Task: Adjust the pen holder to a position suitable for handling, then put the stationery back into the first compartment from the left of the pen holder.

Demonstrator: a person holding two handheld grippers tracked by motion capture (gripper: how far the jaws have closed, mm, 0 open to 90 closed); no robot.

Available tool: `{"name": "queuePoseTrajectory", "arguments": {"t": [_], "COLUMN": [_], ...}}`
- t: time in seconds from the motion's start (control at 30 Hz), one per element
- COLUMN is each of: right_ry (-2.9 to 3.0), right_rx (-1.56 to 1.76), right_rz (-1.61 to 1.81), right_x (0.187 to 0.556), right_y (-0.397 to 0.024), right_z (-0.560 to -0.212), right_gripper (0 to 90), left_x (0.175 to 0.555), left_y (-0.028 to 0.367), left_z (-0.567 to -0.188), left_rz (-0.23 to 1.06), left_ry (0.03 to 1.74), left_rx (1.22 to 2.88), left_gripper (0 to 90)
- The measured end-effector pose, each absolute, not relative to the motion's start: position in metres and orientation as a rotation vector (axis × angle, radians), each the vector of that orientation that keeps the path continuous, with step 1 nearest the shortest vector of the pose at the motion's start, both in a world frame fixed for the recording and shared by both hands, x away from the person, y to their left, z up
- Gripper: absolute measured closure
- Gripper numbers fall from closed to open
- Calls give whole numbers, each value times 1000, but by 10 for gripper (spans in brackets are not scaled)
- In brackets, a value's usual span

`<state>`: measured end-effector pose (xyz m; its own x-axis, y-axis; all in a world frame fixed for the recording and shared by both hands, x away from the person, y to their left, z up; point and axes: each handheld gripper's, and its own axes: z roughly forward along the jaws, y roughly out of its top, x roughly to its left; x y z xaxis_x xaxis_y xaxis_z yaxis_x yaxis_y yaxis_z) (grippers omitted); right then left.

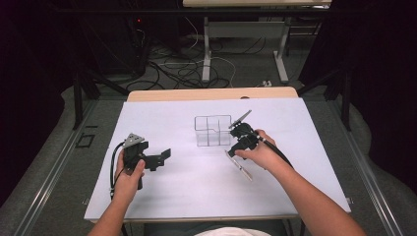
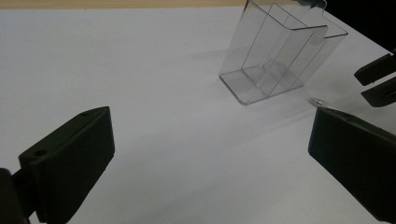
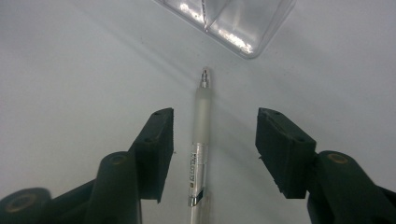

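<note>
A slim clear pen (image 3: 201, 116) with a silver clip lies flat on the white sheet, its tip toward a clear plastic organizer (image 3: 229, 23). My right gripper (image 3: 215, 128) hangs low over the pen, one jaw on each side of the barrel, and neither pad touches it. In the high view the right gripper (image 1: 237, 149) stands just right of the organizer (image 1: 212, 130), with the pen (image 1: 240, 167) running out beneath the hand. My left gripper (image 1: 160, 157) rests at the left, open wide with nothing in it, and faces the organizer (image 2: 275, 56) and the pen's tip (image 2: 316, 101).
A white sheet (image 1: 187, 191) covers the table, whose wooden far edge (image 1: 211, 93) shows beyond it. Behind stand another table's legs (image 1: 206, 59) and loose cables on the floor. The right gripper's jaws (image 2: 376, 79) show at the edge of the left gripper view.
</note>
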<state>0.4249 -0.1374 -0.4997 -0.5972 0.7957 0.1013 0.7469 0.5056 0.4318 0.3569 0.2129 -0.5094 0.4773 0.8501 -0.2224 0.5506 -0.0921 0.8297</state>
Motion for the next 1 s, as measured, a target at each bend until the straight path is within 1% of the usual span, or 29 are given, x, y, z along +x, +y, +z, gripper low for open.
{"name": "queuePoseTrajectory", "arguments": {"t": [0.07, 0.13, 0.33, 0.4, 0.63, 0.73, 0.87, 1.0], "right_ry": [2636, 2664, 2693, 2711, 2734, 2730, 2741, 2769], "right_rx": [1366, 1390, 1378, 1358, 1407, 1384, 1435, 1413], "right_rz": [660, 642, 556, 549, 465, 510, 440, 407], "right_x": [425, 425, 425, 425, 424, 425, 426, 430], "right_y": [-137, -137, -135, -134, -131, -132, -131, -133], "right_z": [-500, -502, -504, -506, -505, -511, -514, -518], "right_gripper": [488, 537, 587, 618, 684, 695, 705, 707], "left_x": [357, 357, 356, 356, 355, 355, 355, 355], "left_y": [213, 213, 213, 214, 213, 214, 215, 215], "left_z": [-509, -510, -509, -509, -510, -509, -509, -509], "left_rz": [393, 395, 390, 394, 401, 397, 398, 401], "left_ry": [1190, 1188, 1187, 1189, 1189, 1194, 1195, 1196], "left_rx": [1773, 1777, 1791, 1783, 1781, 1785, 1788, 1792], "left_gripper": [6, 6, 6, 6, 6, 6, 6, 6]}}
